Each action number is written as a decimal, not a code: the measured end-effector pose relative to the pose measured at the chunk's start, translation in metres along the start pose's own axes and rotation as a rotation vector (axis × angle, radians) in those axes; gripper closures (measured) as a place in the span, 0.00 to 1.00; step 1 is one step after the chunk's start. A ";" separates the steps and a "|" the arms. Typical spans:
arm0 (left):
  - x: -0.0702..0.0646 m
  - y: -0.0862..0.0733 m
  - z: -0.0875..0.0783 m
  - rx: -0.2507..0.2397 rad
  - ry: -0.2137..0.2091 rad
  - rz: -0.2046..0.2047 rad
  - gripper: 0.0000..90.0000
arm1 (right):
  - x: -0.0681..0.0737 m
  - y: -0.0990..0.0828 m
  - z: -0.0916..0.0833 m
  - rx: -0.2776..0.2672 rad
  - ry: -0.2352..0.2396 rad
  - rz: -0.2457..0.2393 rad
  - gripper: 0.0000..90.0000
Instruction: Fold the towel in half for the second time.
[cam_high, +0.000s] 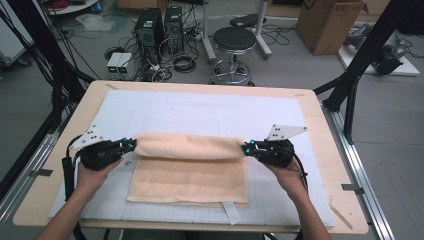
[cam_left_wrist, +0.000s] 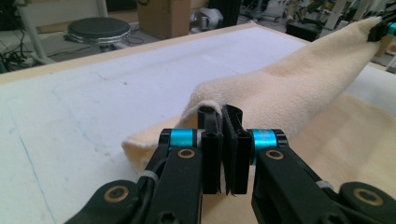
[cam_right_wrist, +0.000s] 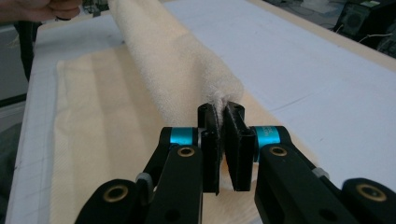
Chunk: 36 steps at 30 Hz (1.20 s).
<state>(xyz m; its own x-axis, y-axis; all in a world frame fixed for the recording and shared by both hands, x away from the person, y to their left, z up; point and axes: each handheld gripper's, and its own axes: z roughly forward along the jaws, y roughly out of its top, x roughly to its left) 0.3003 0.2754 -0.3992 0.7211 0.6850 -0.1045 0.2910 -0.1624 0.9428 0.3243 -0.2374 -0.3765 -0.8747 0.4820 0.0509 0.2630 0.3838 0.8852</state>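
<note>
Stretching between both clamped tools: towel, left hand-held gripper, right hand-held gripper.

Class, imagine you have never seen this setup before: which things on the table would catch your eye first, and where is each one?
First comes the cream towel in the middle of the white mat, its far part lifted into a soft fold over the flat part nearer the person. The left gripper is shut on that fold's left end and the right gripper on its right end. Beyond the table, a black stool stands among cables on the floor.

Bare white mat beyond the towel, unobstructed.
</note>
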 end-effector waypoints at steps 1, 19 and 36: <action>-0.003 -0.003 -0.002 0.011 -0.003 0.014 0.96 | 0.003 -0.004 0.000 0.002 0.007 -0.003 0.95; -0.025 -0.043 -0.022 0.139 -0.069 -0.008 0.63 | 0.026 -0.054 -0.011 0.125 0.020 0.066 0.71; -0.020 -0.035 -0.009 0.179 -0.085 -0.008 0.47 | 0.037 -0.035 0.019 0.153 0.078 -0.063 0.51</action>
<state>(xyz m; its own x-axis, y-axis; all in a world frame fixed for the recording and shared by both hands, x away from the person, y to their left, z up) 0.2698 0.2736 -0.4275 0.7665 0.6256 -0.1450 0.3985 -0.2862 0.8714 0.2903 -0.2176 -0.4140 -0.9189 0.3926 0.0388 0.2604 0.5297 0.8073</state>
